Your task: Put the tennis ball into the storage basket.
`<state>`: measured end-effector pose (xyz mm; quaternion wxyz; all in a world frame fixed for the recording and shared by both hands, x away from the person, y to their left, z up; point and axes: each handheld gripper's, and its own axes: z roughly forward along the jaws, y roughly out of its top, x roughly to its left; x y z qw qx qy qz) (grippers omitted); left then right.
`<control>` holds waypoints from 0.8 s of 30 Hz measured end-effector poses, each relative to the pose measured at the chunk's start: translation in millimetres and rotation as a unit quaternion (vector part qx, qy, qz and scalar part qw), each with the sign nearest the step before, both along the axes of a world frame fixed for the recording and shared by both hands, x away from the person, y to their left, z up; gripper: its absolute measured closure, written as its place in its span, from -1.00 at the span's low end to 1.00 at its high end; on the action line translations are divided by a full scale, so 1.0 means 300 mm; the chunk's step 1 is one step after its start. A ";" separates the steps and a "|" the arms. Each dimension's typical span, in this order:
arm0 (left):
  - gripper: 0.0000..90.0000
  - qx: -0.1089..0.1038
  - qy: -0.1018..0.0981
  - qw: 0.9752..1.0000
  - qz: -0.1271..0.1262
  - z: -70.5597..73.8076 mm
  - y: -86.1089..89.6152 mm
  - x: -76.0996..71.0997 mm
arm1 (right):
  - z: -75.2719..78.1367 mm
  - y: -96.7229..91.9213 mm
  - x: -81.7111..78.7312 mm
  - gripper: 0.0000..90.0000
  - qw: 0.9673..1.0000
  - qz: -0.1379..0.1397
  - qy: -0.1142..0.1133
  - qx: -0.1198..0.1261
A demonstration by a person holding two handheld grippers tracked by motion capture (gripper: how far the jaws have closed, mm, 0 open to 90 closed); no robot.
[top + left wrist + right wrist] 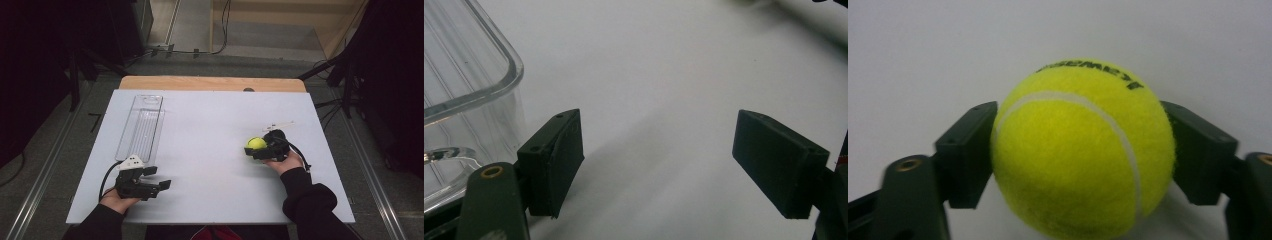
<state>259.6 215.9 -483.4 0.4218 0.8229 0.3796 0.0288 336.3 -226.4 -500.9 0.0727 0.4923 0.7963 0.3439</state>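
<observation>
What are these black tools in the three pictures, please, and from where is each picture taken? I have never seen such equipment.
A person sits at a white table and holds a hand-held two-jaw gripper in each hand. The high view looks down from above. Each of the other two pictures comes from a camera riding on one gripper, looking along its black jaws.

The right gripper is shut on a yellow tennis ball, seen also from above. The left gripper is open, with nothing between its jaws. Beside it lies a long clear plastic tray, which looks empty.
</observation>
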 end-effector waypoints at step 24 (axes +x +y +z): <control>-0.53 -0.001 0.000 1.000 -0.001 -0.001 -0.001 0.000 | 0.009 -0.008 -0.001 -0.49 1.000 0.010 -0.005 0.001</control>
